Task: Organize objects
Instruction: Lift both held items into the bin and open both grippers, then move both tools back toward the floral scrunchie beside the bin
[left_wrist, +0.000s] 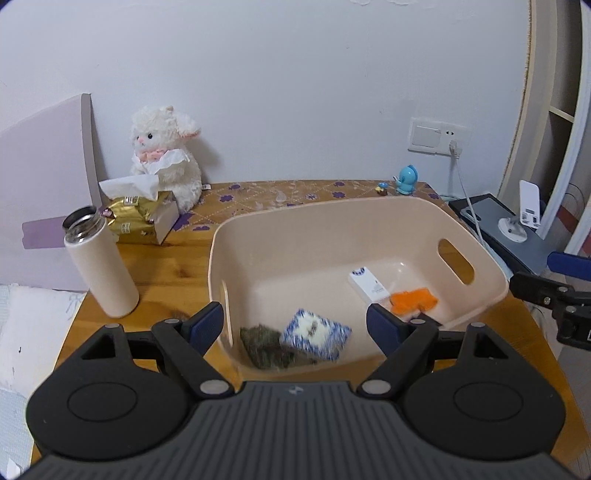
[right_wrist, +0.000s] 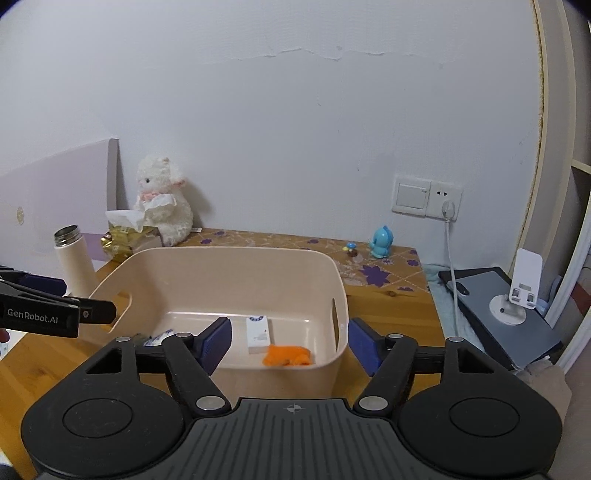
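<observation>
One beige plastic bin (left_wrist: 354, 225) with two slot handles, one in each end wall, sits on the wooden table (left_wrist: 162, 258). It holds four items. One blue-and-white woven square pad (left_wrist: 316, 334) lies between the jaws of the left gripper (left_wrist: 295, 326), touching one dark green-brown fuzzy pad (left_wrist: 264, 345) just inside that gripper's left jaw. One small white rectangular box (left_wrist: 367, 287) lies beyond the right jaw, and one orange fuzzy pad (left_wrist: 413, 300) lies beside the box, next to the right jaw tip.

The left gripper's jaws stand wide apart and hold nothing; its left jaw is outside the bin's near-left wall and its right jaw is over the bin's interior.

The right gripper (right_wrist: 290, 341) also has its jaws wide apart and empty. Its left jaw is over the bin's interior and its right jaw is outside the right end wall, so the wall lies between them. In the right wrist view the white box and the orange pad lie between these jaws.

Outward from the bin, left of the left gripper's jaws: one cream cylindrical flask (left_wrist: 99, 264) with an open steel mouth, upright; one gold tissue pack (left_wrist: 142, 218) with a white tissue protruding; one white plush lamb (left_wrist: 166, 158) against the wall. Beyond the right jaw: one small blue figurine (left_wrist: 406, 180), one tiny mushroom figure (left_wrist: 381, 189), one wall socket panel (left_wrist: 437, 136) with one white cable plugged in, and one white phone stand (left_wrist: 524, 212) on a dark slab.
</observation>
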